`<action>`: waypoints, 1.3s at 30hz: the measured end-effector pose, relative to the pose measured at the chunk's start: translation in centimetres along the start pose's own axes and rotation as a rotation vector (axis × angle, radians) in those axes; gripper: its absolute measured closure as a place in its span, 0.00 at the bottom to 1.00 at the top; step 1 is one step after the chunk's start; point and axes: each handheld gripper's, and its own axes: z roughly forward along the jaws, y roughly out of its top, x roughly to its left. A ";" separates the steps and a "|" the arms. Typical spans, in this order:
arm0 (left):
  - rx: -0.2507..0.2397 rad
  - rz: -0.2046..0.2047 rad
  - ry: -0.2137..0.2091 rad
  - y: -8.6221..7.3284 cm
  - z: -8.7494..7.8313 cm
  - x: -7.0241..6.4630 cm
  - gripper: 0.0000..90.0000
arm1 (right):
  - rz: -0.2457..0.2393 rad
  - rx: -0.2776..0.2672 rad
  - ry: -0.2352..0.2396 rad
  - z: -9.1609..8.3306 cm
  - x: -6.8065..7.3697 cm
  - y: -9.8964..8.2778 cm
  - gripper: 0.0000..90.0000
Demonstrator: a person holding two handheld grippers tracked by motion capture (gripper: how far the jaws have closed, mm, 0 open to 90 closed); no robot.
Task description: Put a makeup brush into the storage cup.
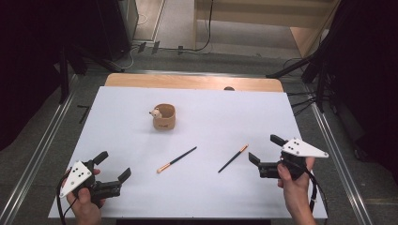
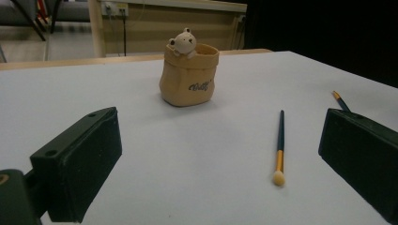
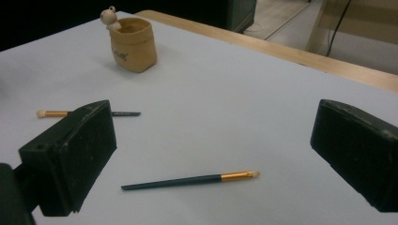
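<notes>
So both grippers sit spread and empty. Taking the pouch-shaped holder [image 1: 164, 117] as landmark, the right-hand brush [image 1: 233, 158] lies on its near-right, long axis diagonal, just ahead of the right gripper [image 1: 264, 150]; left gripper [image 1: 113, 165] sits farther off.

my left gripper [image 1: 114, 168] and right gripper [image 1: 264, 149] are black, with blocky matte jaws. each carries a pale three-cornered plate dotted with dark holes, and a black cable trails at the frame's bottom corners.
</notes>
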 end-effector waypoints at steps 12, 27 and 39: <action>0.001 -0.005 0.003 0.0 0.0 0.0 0.00 | -0.066 0.150 0.060 2.8 -0.3 1.8 0.01; -0.002 -0.008 0.008 0.1 -0.1 0.1 0.00 | -0.158 0.292 0.117 6.1 -0.4 3.0 0.03; -0.003 -0.008 0.013 0.1 -0.2 0.1 0.00 | -0.190 0.441 0.166 8.7 -1.1 2.8 0.03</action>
